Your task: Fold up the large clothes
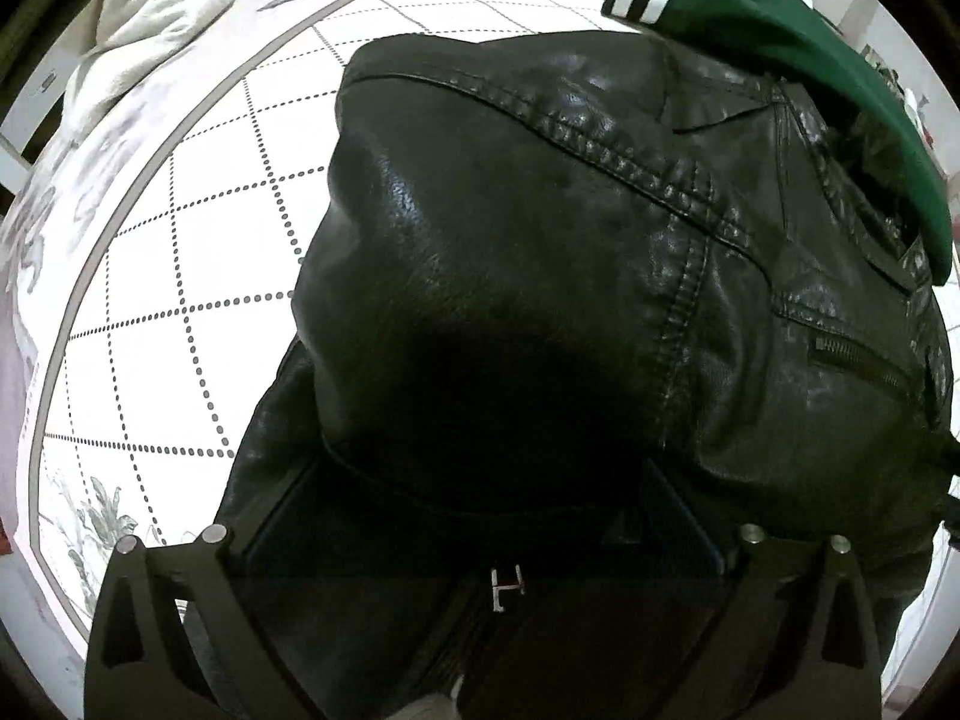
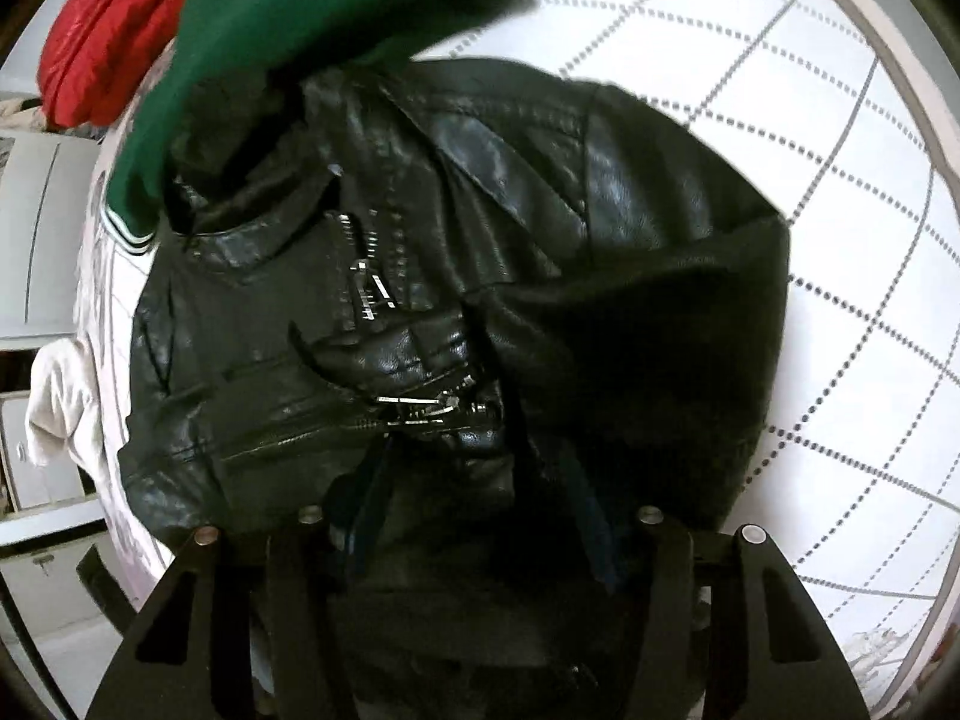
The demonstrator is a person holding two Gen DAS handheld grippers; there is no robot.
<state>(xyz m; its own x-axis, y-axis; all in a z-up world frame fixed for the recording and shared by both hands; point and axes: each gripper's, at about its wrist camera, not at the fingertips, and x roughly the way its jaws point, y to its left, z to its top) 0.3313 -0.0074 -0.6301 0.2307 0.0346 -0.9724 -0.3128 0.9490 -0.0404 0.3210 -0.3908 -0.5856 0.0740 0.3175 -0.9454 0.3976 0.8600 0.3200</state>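
Observation:
A black leather jacket (image 1: 510,210) lies bunched on a white quilt with a dotted grid (image 1: 198,252). My left gripper (image 1: 480,498) points down onto its lower edge, jaws wide open, the leather under and between the fingers but not pinched. In the right wrist view the jacket (image 2: 600,240) shows its front zipper and collar. My right gripper (image 2: 480,498) points down into a fold just below the zipper. Its fingers stand partly apart with dark leather between them. Shadow hides whether the pads press on it.
A green garment with white-striped cuffs (image 1: 810,48) (image 2: 300,18) lies over the jacket's far edge. A red jacket (image 2: 120,42) sits beyond it. A cream cloth (image 1: 150,18) lies at the bed's edge. Pale cabinets (image 2: 36,240) stand beside the bed (image 2: 840,240).

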